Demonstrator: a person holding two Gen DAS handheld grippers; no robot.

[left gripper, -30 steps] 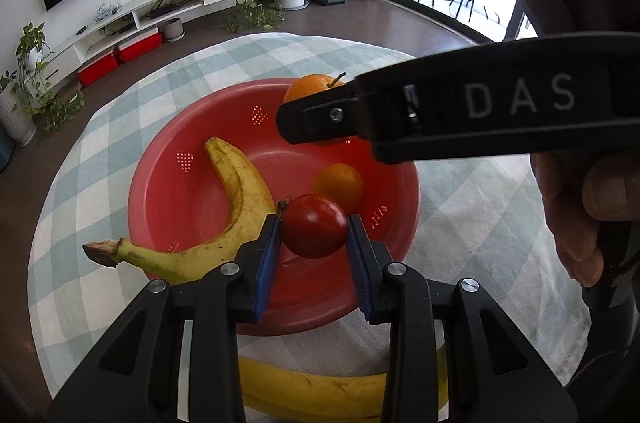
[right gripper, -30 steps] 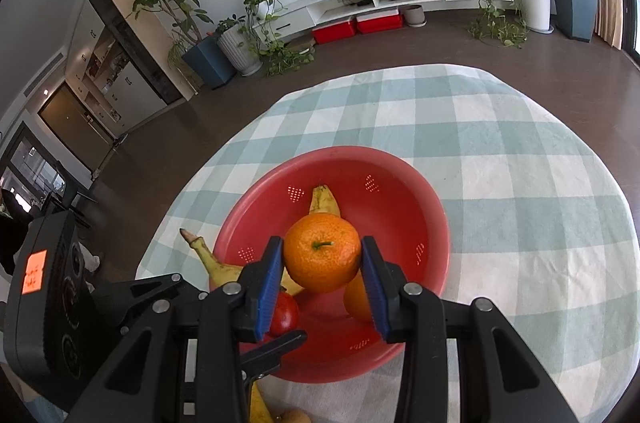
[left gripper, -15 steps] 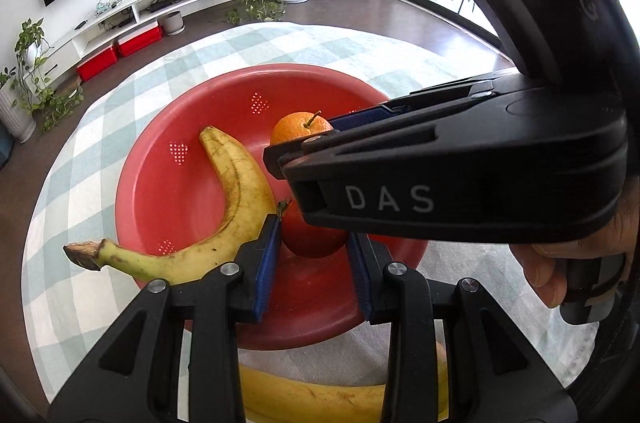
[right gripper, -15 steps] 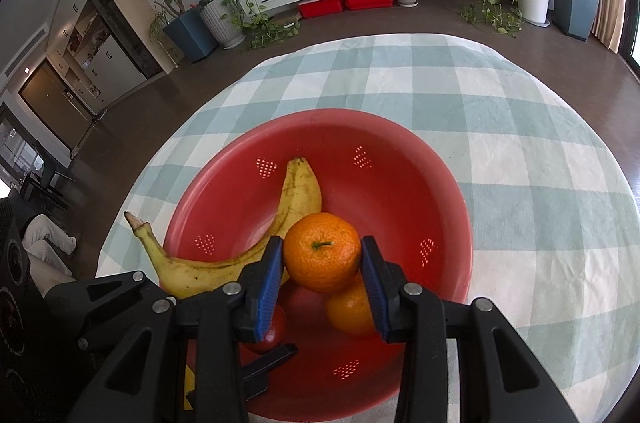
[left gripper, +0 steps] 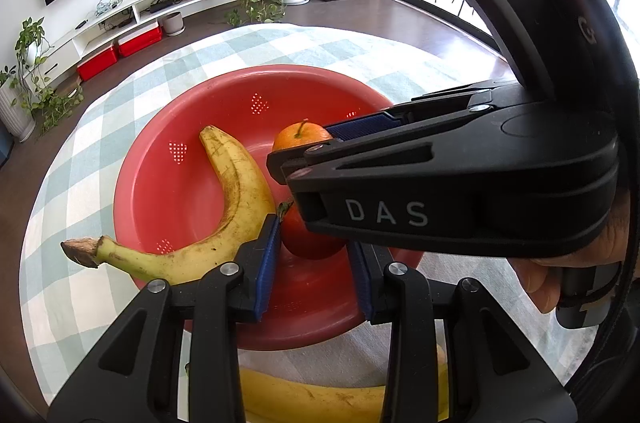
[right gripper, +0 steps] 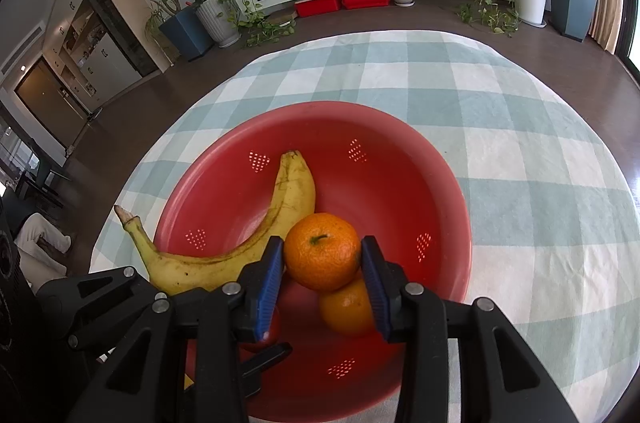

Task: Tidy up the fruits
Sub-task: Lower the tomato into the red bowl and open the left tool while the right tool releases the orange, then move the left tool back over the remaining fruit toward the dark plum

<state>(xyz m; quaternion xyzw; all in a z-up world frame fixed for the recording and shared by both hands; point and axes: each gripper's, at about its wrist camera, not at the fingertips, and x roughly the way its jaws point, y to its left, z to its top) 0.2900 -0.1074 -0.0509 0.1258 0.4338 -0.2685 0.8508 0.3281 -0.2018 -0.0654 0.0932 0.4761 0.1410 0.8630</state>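
Observation:
A red bowl (left gripper: pixel 168 191) (right gripper: pixel 400 159) sits on a checked tablecloth and holds a banana (left gripper: pixel 236 191) (right gripper: pixel 288 207) and a loose orange (right gripper: pixel 346 311). My left gripper (left gripper: pixel 314 243) is shut on a red tomato (left gripper: pixel 312 239) low inside the bowl's near side. My right gripper (right gripper: pixel 322 255) is shut on an orange with a green stem (right gripper: pixel 322 253) (left gripper: pixel 298 139), held inside the bowl just above the loose orange. The right gripper's body crosses the left wrist view and hides much of the bowl.
A second banana (left gripper: pixel 312 399) lies on the checked tablecloth (right gripper: pixel 500 111) in front of the bowl. The round table's edge curves around, with dark floor, plants and a TV unit beyond.
Both grippers have moved lower and further into the bowl with their fruit. The right gripper has come closer over the left one, hiding more of the bowl.

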